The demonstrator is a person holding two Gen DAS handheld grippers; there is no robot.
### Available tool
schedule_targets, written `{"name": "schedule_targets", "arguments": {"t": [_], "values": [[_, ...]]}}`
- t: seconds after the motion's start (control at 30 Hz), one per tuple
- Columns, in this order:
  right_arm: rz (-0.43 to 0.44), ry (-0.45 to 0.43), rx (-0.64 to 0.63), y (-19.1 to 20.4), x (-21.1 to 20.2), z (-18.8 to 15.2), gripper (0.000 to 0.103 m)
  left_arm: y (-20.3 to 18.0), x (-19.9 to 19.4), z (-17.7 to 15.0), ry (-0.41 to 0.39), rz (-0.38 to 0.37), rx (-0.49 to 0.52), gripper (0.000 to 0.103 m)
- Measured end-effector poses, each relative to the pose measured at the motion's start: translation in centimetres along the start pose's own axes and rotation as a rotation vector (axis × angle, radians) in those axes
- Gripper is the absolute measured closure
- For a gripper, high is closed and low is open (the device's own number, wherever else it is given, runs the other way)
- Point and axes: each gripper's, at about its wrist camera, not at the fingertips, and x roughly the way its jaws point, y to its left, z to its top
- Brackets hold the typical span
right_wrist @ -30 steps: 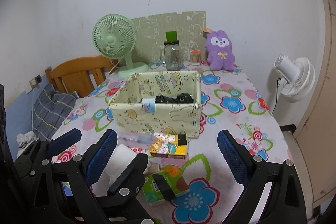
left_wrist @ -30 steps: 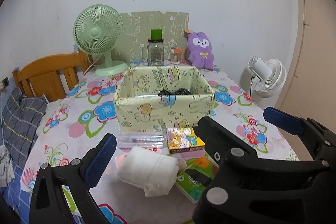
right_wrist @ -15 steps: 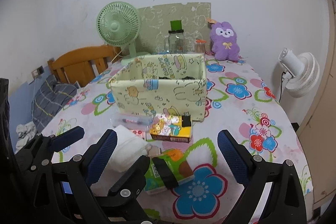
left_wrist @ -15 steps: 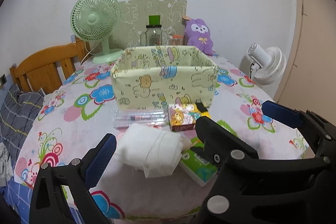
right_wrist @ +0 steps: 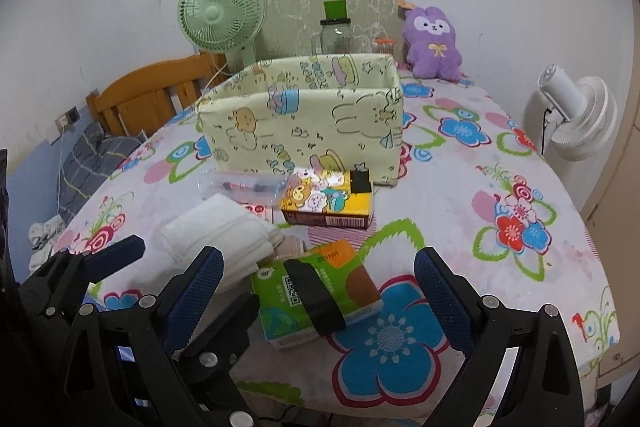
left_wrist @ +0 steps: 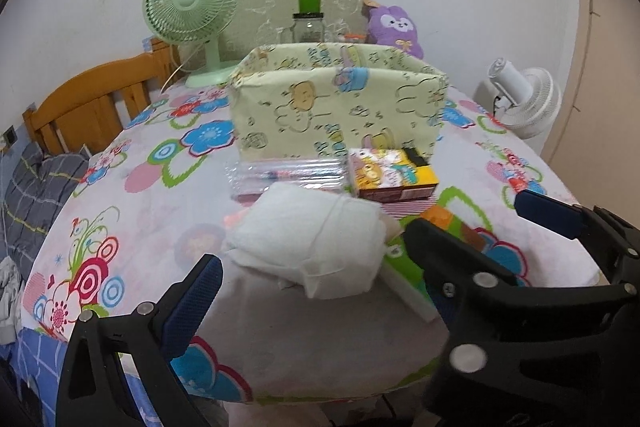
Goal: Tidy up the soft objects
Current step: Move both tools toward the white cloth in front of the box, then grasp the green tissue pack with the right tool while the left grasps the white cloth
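A folded white towel lies near the table's front edge, also in the right wrist view. Right of it lies a green tissue pack with a black band. Behind them are a cartoon-printed tissue box, a clear plastic packet and a pale yellow fabric bin. My left gripper is open, low, just in front of the towel. My right gripper is open, just in front of the green pack.
A green desk fan, a glass jar and a purple plush rabbit stand at the table's back. A white floor fan is at the right, a wooden chair at the left.
Both grippers have dropped lower and drawn back toward the table's front edge; the bin's inside is no longer visible. Both stayed open.
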Motion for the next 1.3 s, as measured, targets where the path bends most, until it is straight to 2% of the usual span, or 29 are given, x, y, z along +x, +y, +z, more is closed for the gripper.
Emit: {"name": "schedule_targets", "arguments": {"t": [0.17, 0.53, 0.73, 0.83, 0.9, 1.13, 1.3], "values": [[0.006, 0.029, 0.004, 0.1, 1.0, -0.4, 0.005, 0.9, 1.1, -0.3, 0.031, 0.028, -0.013, 0.008], [-0.006, 0.099, 0.027, -0.4, 3.2, -1.4, 0.005, 0.8, 2.8, -1.1, 0.081, 0.026, 0.005, 0.008], [0.018, 0.117, 0.063, -0.9, 4.2, -1.8, 0.005, 0.5, 3.3, -1.0, 0.086, 0.036, 0.013, 0.008], [0.030, 0.110, 0.068, -1.0, 4.2, -1.8, 0.011, 0.4, 3.5, -0.8, 0.085, 0.039, 0.017, 0.008], [0.032, 0.098, 0.061, -0.9, 4.1, -1.7, 0.022, 0.3, 3.6, -0.7, 0.084, 0.040, 0.023, 0.008], [-0.027, 0.084, 0.067, -1.4, 4.1, -1.3, 0.027, 0.4, 3.8, -0.2, 0.075, 0.035, 0.017, 0.008], [-0.034, 0.079, 0.092, -2.0, 4.2, -0.8, 0.028, 1.1, 4.0, 0.4, 0.064, 0.036, -0.002, 0.008]]}}
